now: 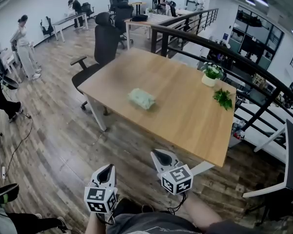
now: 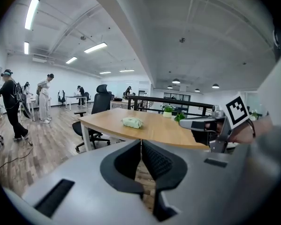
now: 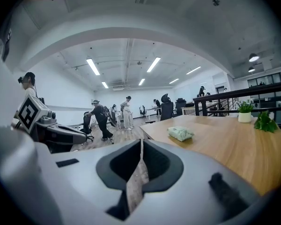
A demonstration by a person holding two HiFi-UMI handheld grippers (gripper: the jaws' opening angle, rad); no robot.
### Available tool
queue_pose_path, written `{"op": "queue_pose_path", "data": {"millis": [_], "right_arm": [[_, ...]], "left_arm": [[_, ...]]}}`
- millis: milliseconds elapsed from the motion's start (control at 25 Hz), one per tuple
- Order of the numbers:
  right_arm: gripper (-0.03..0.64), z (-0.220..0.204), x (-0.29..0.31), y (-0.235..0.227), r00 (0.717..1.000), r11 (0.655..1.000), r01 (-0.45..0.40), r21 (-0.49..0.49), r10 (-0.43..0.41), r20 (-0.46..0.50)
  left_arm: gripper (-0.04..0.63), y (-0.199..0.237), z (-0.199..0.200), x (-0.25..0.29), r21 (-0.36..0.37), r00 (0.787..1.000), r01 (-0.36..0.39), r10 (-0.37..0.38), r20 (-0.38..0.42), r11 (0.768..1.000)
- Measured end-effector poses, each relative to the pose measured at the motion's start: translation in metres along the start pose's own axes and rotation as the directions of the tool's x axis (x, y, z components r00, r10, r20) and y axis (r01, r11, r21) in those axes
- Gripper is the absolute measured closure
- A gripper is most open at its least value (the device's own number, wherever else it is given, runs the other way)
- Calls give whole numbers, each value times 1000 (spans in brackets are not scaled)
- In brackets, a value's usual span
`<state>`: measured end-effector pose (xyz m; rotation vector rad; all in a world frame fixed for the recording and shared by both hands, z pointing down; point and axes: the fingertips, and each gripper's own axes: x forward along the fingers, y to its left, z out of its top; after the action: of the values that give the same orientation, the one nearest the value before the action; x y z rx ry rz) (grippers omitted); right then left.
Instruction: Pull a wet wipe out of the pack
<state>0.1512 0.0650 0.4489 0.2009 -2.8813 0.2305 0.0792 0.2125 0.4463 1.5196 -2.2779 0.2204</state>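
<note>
Bright, even light falls from long white ceiling strip lamps (image 2: 32, 13) and round recessed downlights (image 2: 176, 81). The pale wooden tabletop (image 1: 185, 111) carries a soft sheen, and the pale green soft pack (image 1: 141, 99) casts a faint shadow. Both gripper views bow at the edges, with black corners. The head view looks slightly soft throughout.

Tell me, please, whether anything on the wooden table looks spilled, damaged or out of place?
Nothing stands out. The wet wipe pack lies flat near the middle of the table, and the potted plant stands upright near one edge with a leafy sprig beside it. No spill shows.
</note>
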Motion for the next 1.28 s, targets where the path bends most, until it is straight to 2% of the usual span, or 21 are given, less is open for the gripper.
{"op": "queue_pose_path", "data": {"millis": [480, 760, 1120, 1280], "right_arm": [[592, 7, 51, -59, 998, 998, 61, 18, -60, -25], [592, 15, 117, -103, 988, 989, 143, 21, -142, -59], [592, 40, 198, -151, 964, 964, 257, 59, -252, -88], [592, 48, 222, -162, 953, 953, 295, 71, -288, -98]], "left_arm": [[577, 22, 45, 92, 57, 999, 52, -53, 14, 997], [577, 60, 74, 175, 71, 989, 145, -145, -11, 987], [577, 113, 113, 280, 114, 965, 260, -252, -75, 959], [577, 124, 121, 313, 123, 943, 329, -318, -101, 936]]}}
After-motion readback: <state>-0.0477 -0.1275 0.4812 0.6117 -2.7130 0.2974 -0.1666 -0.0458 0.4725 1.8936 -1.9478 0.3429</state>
